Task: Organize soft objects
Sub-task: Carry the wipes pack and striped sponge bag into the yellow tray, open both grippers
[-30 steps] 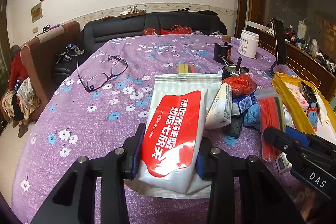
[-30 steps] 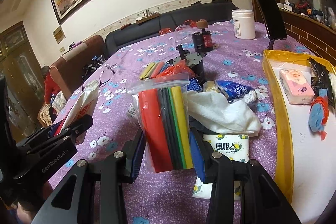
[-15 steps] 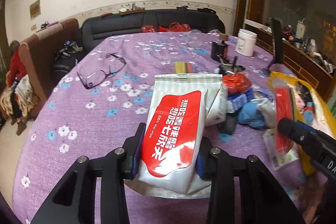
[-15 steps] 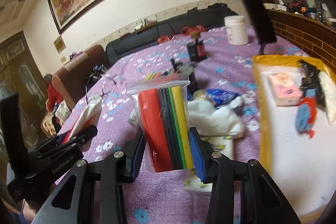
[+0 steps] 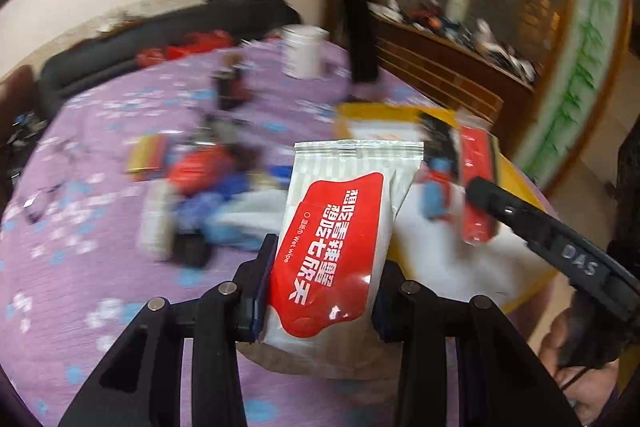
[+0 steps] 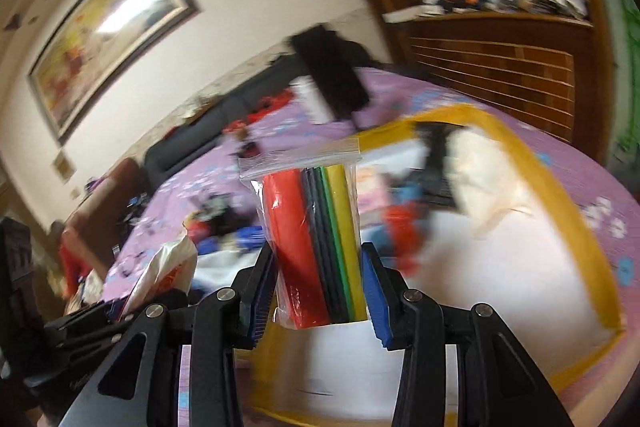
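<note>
Nearest to you, your left gripper [image 5: 320, 291] is pinching a white and red wet-wipe pack [image 5: 340, 223] between its blue pads, with the pack standing upright and its crimped top edge rising above the fingers. Your right gripper [image 6: 318, 291] is squeezing a clear zip bag of coloured foam sheets [image 6: 314, 239], red, black, green and yellow standing on edge, with the bag's sealed strip at the top.

Just beyond both loads, the yellow-rimmed white tray [image 6: 576, 227] is lying on the purple flowered tablecloth [image 5: 80, 267]. In the right wrist view the zip bag is hanging over the tray's near edge; in the left wrist view the wet-wipe pack is sitting at the tray's left rim [image 5: 524, 301], partly over the cloth. You are seeing your right gripper's black arm, lettered DAS, crossing the right side of the left view with the red bag in front of it.

Inside the tray, blurred things are lying toward its far end: something blue and red [image 5: 436, 195], a pink pack [image 6: 370, 193], a dark item and a pale crumpled piece. Left of the tray, a smeared heap of red, blue and white soft things [image 5: 208, 195] is resting on the cloth.

Farther back, a white jar [image 5: 302, 53] and a dark upright slab [image 5: 362, 43] are standing near the table's far side, with a black sofa [image 5: 160, 47] behind them.
</note>
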Demonstrator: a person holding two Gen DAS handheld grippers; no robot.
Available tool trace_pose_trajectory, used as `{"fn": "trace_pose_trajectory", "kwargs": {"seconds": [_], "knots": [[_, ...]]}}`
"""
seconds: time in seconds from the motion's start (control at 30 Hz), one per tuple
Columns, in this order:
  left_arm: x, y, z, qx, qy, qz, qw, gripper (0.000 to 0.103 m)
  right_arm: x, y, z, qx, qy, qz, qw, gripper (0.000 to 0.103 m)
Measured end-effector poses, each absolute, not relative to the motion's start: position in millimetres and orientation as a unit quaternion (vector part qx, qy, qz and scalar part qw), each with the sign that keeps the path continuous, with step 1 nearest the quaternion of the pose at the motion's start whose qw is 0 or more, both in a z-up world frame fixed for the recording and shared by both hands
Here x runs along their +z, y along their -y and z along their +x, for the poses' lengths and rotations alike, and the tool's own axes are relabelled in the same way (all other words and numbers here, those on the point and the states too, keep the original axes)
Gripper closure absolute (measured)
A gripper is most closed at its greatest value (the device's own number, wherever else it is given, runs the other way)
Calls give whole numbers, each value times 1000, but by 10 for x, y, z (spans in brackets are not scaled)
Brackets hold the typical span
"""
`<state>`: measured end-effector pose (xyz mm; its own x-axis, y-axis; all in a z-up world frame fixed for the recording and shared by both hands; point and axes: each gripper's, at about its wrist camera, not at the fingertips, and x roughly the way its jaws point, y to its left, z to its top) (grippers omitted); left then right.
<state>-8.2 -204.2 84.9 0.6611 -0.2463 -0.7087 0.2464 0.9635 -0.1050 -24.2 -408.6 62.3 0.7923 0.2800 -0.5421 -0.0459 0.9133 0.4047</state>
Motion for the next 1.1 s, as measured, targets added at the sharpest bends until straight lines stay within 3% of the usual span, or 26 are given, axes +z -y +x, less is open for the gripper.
{"fn": "trace_pose_trajectory", "kwargs": {"seconds": [0.2,0.43,0.5,0.57,0.6,0.77,0.9,1.1], "knots": [[591,2760,107,-194,-441,20,876,65,434,4532,-209,24,-358,193,913,57],[456,3078,194,-193,-455,41,868,64,335,4680,-161,8,-383,180,906,56],[428,3089,213,-194,-461,44,865,63,322,4709,-175,1,-384,180,906,43],[393,3106,217,-194,-467,44,862,60,340,4743,-194,-4,-379,180,908,38],[371,3112,212,-194,-470,44,860,54,345,4755,-192,-7,-376,179,909,38],[415,3083,137,-200,-463,42,862,51,442,4715,-274,-9,-351,169,921,38],[506,2993,61,-205,-448,36,870,40,486,4647,-304,-4,-339,170,925,38],[633,2769,-12,-200,-415,22,887,40,647,4594,-360,3,-311,185,932,38]]}}
